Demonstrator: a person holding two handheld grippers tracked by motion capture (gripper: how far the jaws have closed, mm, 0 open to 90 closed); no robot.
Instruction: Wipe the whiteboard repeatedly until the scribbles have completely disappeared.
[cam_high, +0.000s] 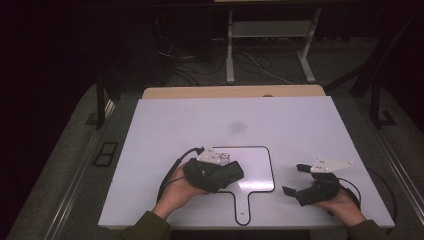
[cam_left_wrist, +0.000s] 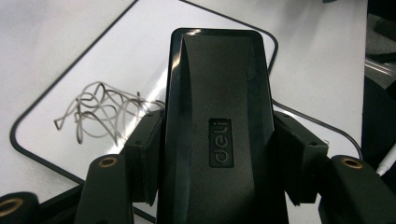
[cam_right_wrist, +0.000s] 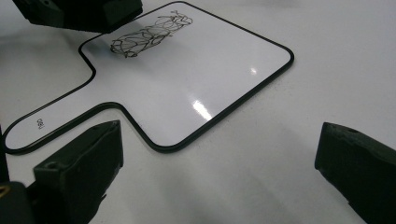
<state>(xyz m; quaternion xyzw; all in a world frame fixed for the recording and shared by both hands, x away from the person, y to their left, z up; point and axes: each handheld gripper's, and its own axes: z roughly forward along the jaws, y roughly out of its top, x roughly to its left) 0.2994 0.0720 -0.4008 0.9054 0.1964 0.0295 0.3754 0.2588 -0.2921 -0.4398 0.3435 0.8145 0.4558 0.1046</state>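
Clamping eraser (cam_left_wrist: 219, 140), left gripper (cam_high: 212, 172) over scribble (cam_left_wrist: 100, 112) (whiteboard (cam_right_wrist: 196, 93) edge near)

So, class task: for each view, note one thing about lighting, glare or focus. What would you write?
High view: dark surroundings, table lit evenly. Left gripper view: glare along the black eraser top edge, which looks soft up close. Right gripper view: bright glare spots on the whiteboard; near tongs blurred.

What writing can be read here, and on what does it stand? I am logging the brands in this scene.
"deli": raised letters on the black eraser held in the left tongs.
Small print on the handle of the whiteboard, seen in the right gripper view: looks like the same brand but is too small to read surely.
The scribble on the board is loose lines, not writing.
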